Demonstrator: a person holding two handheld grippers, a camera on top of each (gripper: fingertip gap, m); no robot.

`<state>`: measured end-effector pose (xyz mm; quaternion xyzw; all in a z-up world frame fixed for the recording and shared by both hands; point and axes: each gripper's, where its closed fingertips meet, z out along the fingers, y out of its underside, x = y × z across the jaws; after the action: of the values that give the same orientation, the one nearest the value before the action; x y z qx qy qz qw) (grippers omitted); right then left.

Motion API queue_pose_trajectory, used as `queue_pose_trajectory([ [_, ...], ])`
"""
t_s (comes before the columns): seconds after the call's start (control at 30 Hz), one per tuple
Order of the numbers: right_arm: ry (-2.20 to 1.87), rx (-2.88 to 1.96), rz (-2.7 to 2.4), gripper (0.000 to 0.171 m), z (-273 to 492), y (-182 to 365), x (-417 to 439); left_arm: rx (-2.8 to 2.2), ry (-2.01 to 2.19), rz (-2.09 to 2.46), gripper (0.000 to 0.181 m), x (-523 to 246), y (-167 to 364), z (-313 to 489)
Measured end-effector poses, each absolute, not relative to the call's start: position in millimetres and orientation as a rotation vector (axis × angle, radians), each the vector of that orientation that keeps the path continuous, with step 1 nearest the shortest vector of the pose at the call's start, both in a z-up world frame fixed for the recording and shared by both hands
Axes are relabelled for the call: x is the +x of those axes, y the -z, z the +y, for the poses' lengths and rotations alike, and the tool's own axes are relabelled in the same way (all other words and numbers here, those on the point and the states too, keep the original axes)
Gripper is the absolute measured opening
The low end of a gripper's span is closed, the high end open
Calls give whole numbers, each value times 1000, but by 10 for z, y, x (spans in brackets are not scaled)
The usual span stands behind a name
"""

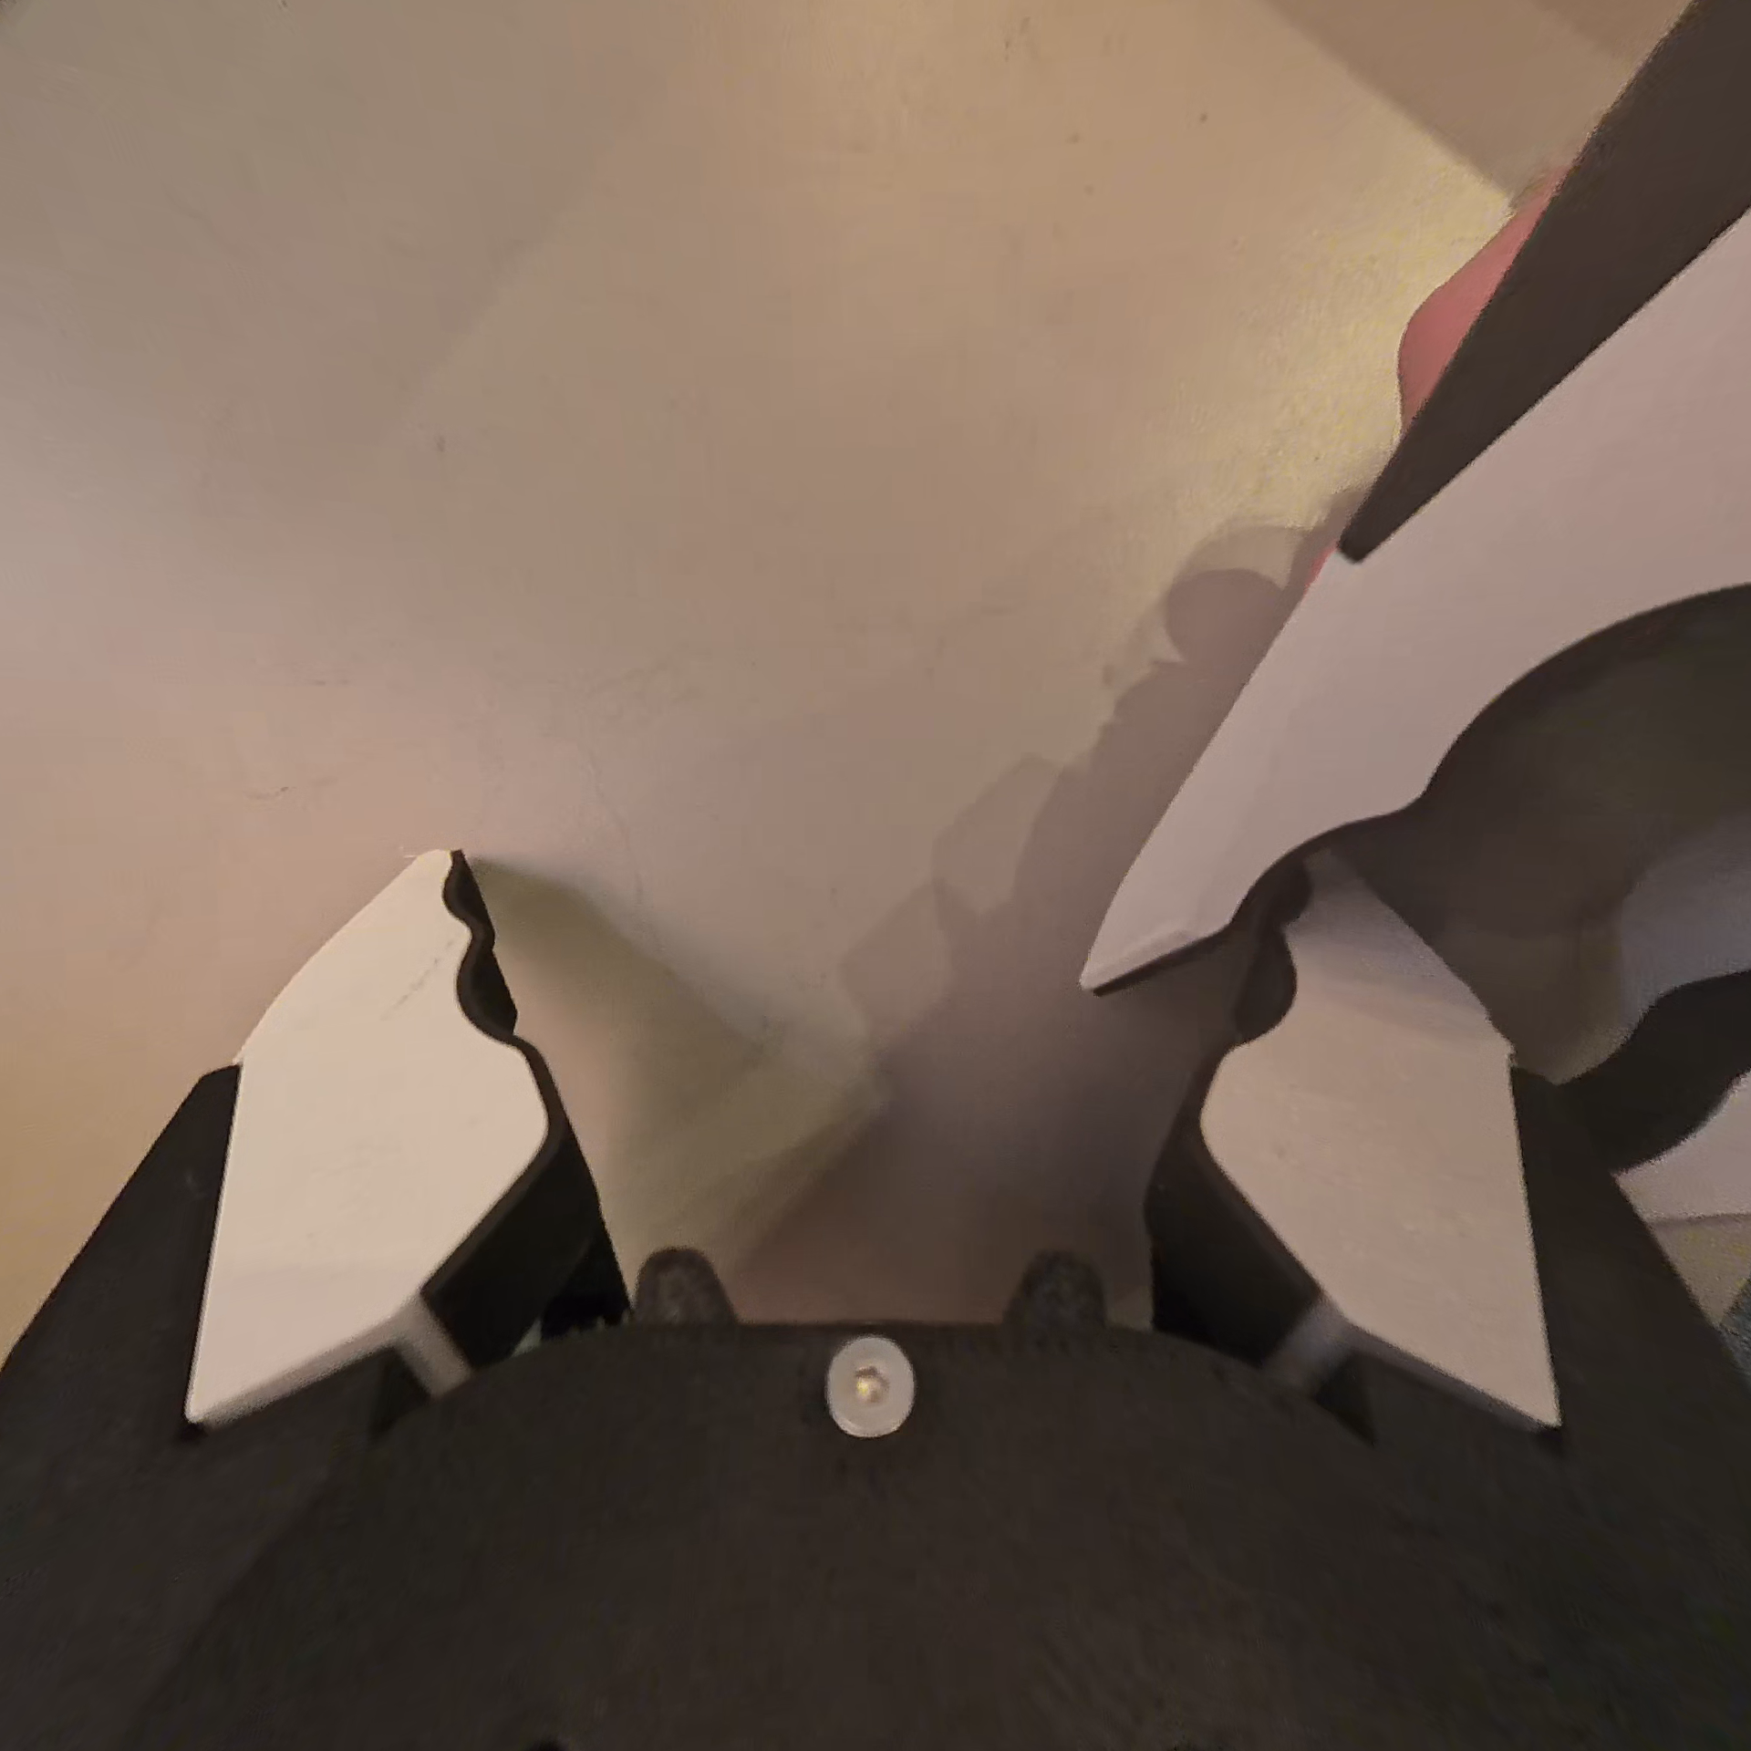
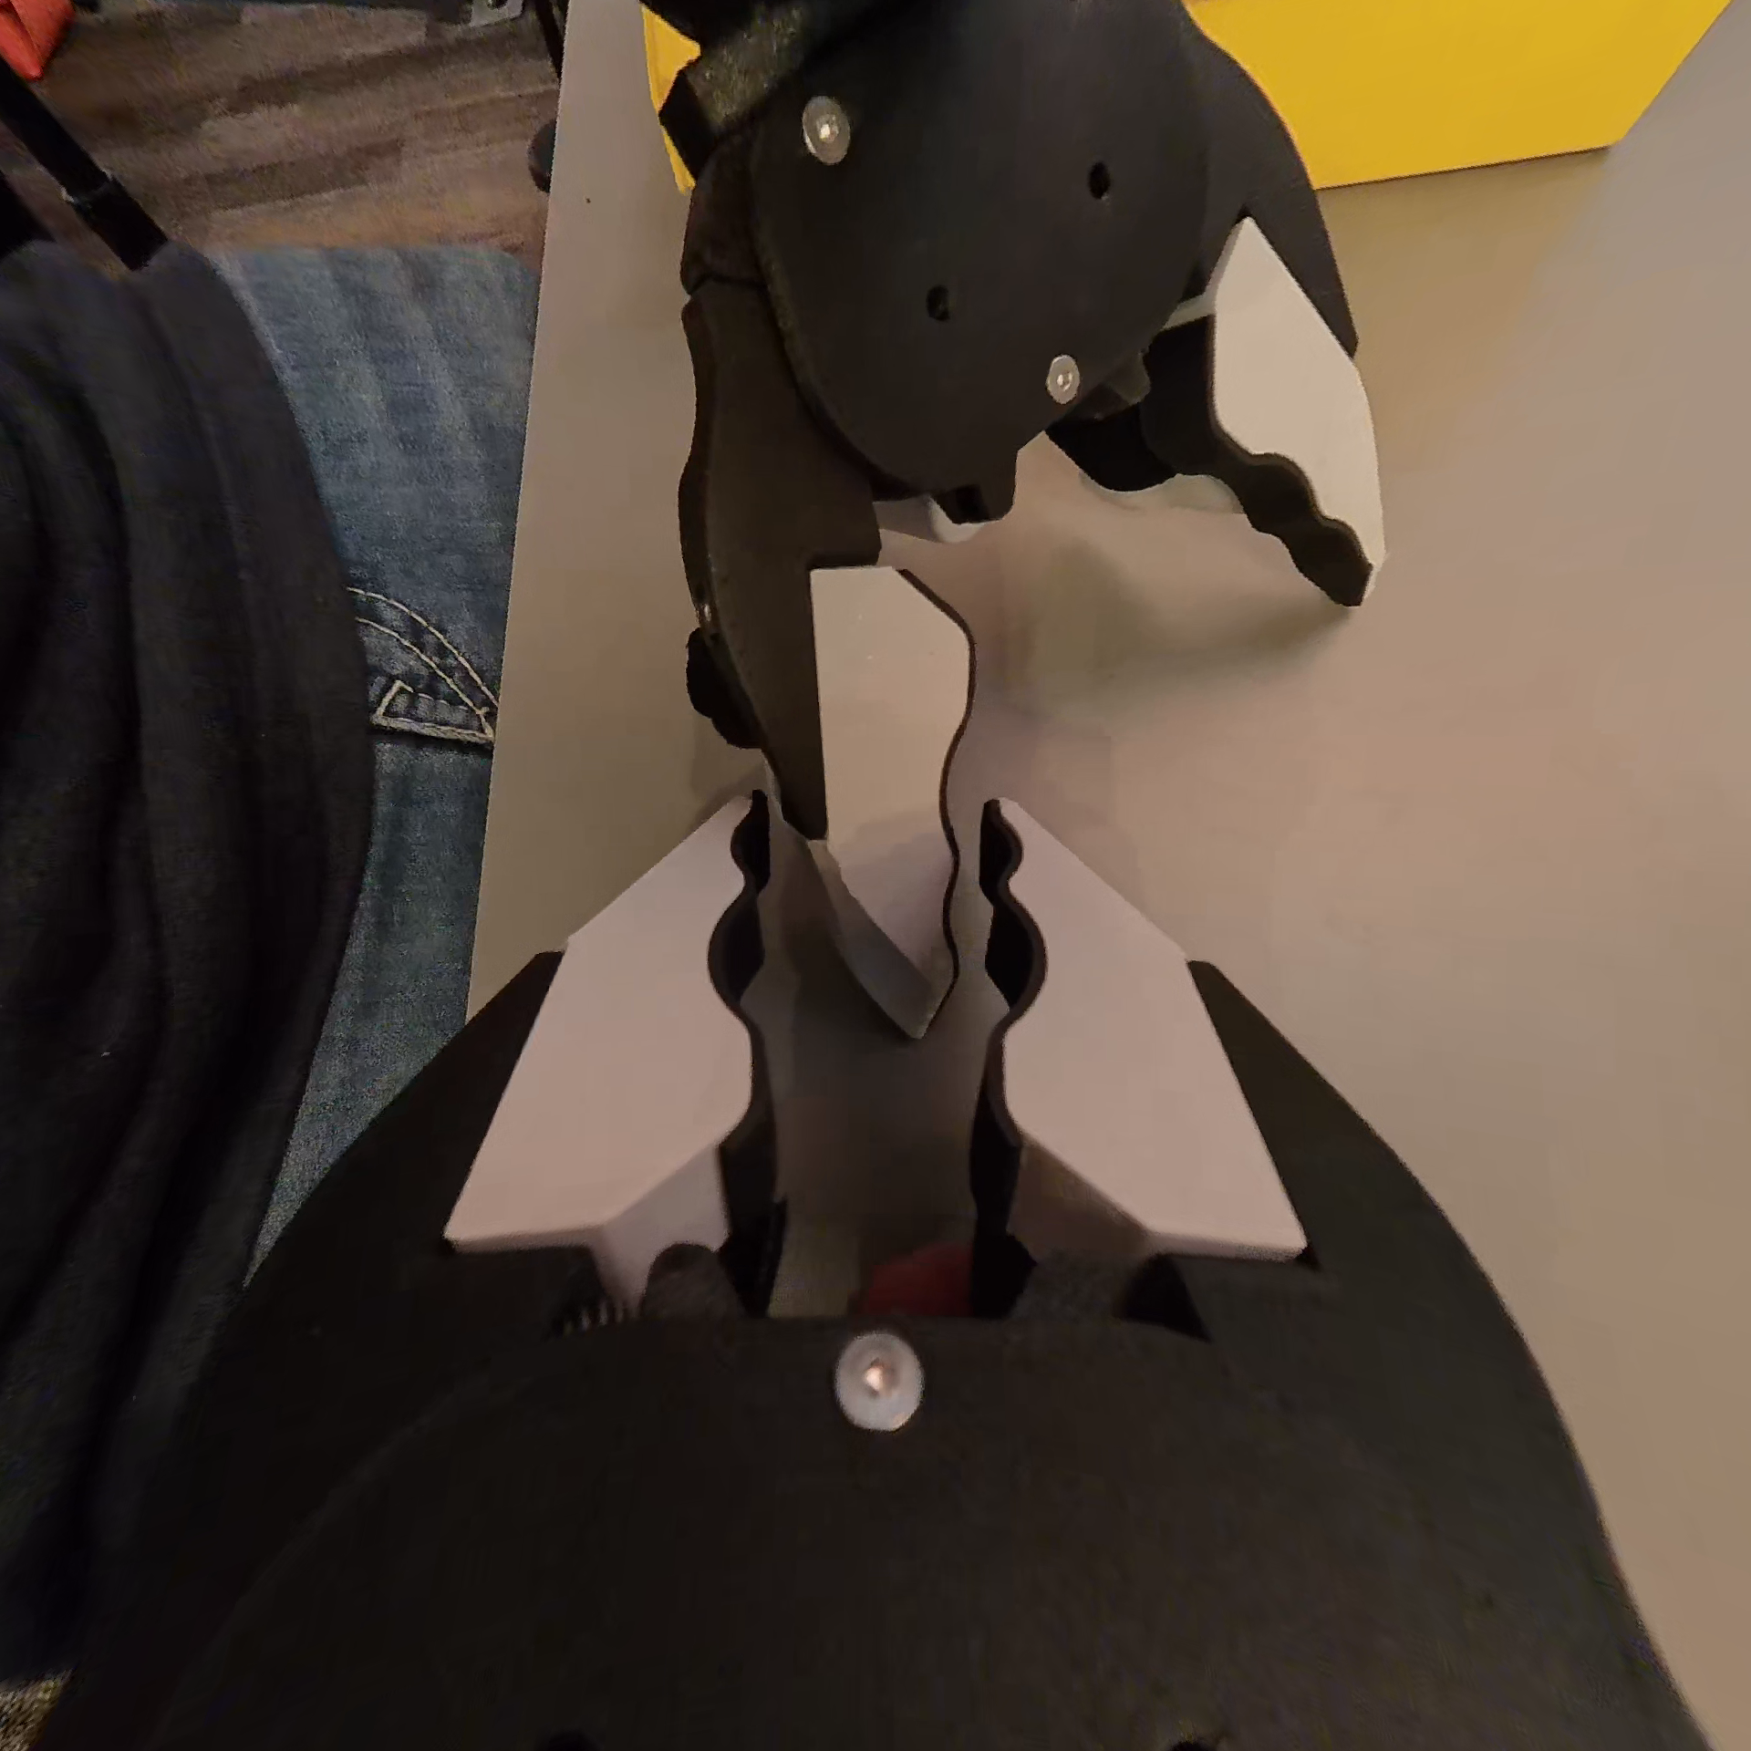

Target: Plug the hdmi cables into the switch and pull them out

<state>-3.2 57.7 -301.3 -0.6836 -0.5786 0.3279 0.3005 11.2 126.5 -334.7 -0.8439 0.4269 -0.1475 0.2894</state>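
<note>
No HDMI cable and no switch is in view. My left gripper [image 1: 867, 872] is open wide over the bare beige table [image 1: 663, 474], with nothing between its jaws. In the right wrist view it [image 2: 1128, 810] hangs tips-down over the table [image 2: 1421, 947]. My right gripper [image 2: 872, 815] is partly open. One white finger [image 2: 891, 758] of the left gripper reaches into the gap between its jaws, and I see no clear contact. The right gripper also shows at the right of the left wrist view [image 1: 1222, 758], straddling that finger.
A yellow box [image 2: 1421, 85] stands at the far right of the table. The table's left edge [image 2: 531, 568] runs beside a person's lap in jeans [image 2: 398, 474] and a dark top [image 2: 142, 663]. Something red [image 1: 1440, 313] shows beside the right gripper.
</note>
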Motion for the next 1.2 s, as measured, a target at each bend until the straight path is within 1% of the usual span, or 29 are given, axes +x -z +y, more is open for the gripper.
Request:
queue_pose_trajectory([
  [1.07,-865,-1763,-1474,50,597,2948,14,-2252,393,1140,146,113,3347,1266],
  [1.2,-871,-1747,-1433,56,622,2888,36,-2252,393,1140,146,114,3347,1265],
])
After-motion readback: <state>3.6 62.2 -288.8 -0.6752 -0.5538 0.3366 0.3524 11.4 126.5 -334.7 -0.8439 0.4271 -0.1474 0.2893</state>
